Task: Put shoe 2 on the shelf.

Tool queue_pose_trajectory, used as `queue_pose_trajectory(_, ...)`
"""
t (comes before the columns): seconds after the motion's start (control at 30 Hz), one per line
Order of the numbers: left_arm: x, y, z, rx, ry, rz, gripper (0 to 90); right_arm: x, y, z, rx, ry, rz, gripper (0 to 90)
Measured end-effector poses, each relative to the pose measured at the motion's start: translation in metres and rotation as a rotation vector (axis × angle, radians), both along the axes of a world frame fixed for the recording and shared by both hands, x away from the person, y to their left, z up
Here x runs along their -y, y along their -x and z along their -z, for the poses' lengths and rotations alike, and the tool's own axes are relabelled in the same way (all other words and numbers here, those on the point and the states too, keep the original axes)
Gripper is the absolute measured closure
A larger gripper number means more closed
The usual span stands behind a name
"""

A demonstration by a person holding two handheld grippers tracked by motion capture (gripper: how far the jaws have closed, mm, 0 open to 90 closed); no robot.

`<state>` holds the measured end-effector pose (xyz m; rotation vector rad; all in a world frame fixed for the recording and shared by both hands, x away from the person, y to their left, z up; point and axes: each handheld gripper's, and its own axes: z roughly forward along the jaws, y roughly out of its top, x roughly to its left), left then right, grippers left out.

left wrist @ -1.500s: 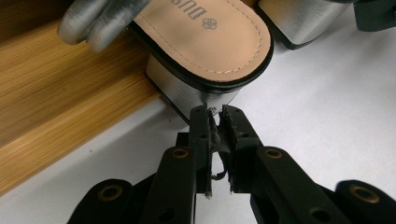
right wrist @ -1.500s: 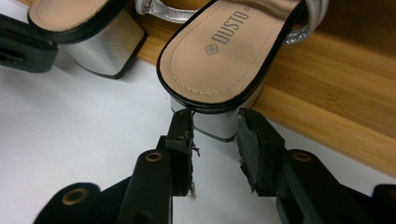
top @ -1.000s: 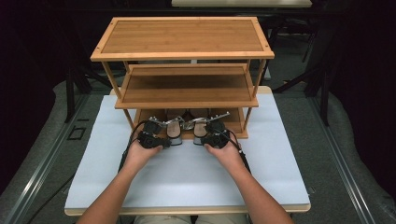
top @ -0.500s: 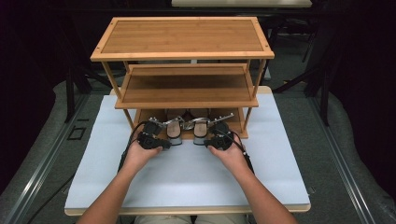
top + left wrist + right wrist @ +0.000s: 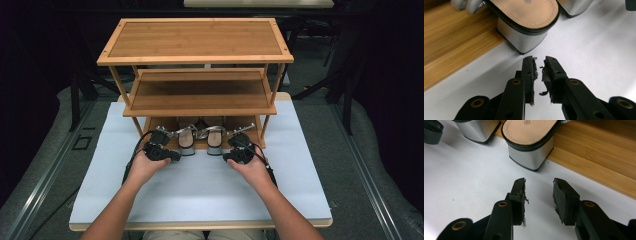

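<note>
A three-tier bamboo shoe rack (image 5: 200,95) stands at the far half of the white-topped counter (image 5: 200,195). On its lowest shelf sit two sandals with tan insoles and silver block heels, side by side near the middle, heels pointing toward the person and overhanging the shelf's near edge.

The left hand-held gripper (image 5: 176,154) rests on the counter just near of the rack, left of the pair. In the left gripper view its own black jaws stand a narrow gap apart, having just been opening, with nothing between the worn pads (image 5: 532,72). The left tan-and-silver sandal (image 5: 529,22) lies directly beyond the tips, its silver heel close ahead and slightly left, not touching them. The rack's bamboo shelf edge (image 5: 456,47) runs off to the left of that view.

The right hand-held gripper (image 5: 229,156) lies on the counter right of the pair, held by the person's right hand (image 5: 255,167). In the right gripper view its jaws are parted wider, having just been opening, and hold nothing. The right tan-and-silver sandal (image 5: 531,142) sits just beyond the tips, its heel ahead and free of them, with the second heel farther left.
</note>
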<state>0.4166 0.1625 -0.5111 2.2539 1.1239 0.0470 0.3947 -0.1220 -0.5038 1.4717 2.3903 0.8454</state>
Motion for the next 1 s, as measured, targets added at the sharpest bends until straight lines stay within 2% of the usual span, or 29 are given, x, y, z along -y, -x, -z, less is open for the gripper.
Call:
queue_pose_trajectory(0.07,-0.001,0.003,-0.003,0.0,0.005,0.0,77.6,0.003,0.002,-0.001,-0.005,-0.023,-0.015,62.1)
queue_pose_trajectory(0.13,-0.003,0.006,-0.005,-0.002,0.0,0.007,76.4,0.004,0.005,-0.003,0.013,-0.006,-0.004,62.0)
queue_pose_trajectory(0.23,-0.005,0.01,-0.008,-0.009,-0.011,0.02,72.9,0.007,0.011,-0.008,0.013,-0.03,-0.008,61.9)
queue_pose_trajectory(0.33,-0.01,0.013,-0.011,-0.005,-0.013,0.021,72.1,0.01,0.015,-0.011,0.014,-0.028,-0.007,61.3)
queue_pose_trajectory(0.4,-0.014,0.014,-0.014,-0.003,-0.006,0.012,71.9,0.014,0.018,-0.013,0.001,-0.033,-0.02,60.8)
queue_pose_trajectory(0.6,-0.029,0.018,-0.025,0.012,0.025,-0.021,70.7,0.02,0.027,-0.016,0.002,-0.031,-0.024,60.5)
queue_pose_trajectory(0.73,-0.04,0.022,-0.032,0.004,0.038,-0.03,67.6,0.026,0.033,-0.02,-0.006,-0.046,-0.033,60.0)
queue_pose_trajectory(0.8,-0.046,0.022,-0.035,0.009,0.035,-0.025,66.5,0.029,0.037,-0.022,0.0,-0.05,-0.035,59.6)
queue_pose_trajectory(0.9,-0.053,0.024,-0.04,0.018,0.051,-0.05,63.2,0.035,0.043,-0.025,0.012,-0.058,-0.037,58.9)
queue_pose_trajectory(1.0,-0.063,0.026,-0.045,0.029,0.059,-0.068,61.1,0.042,0.05,-0.027,0.02,-0.061,-0.016,58.3)
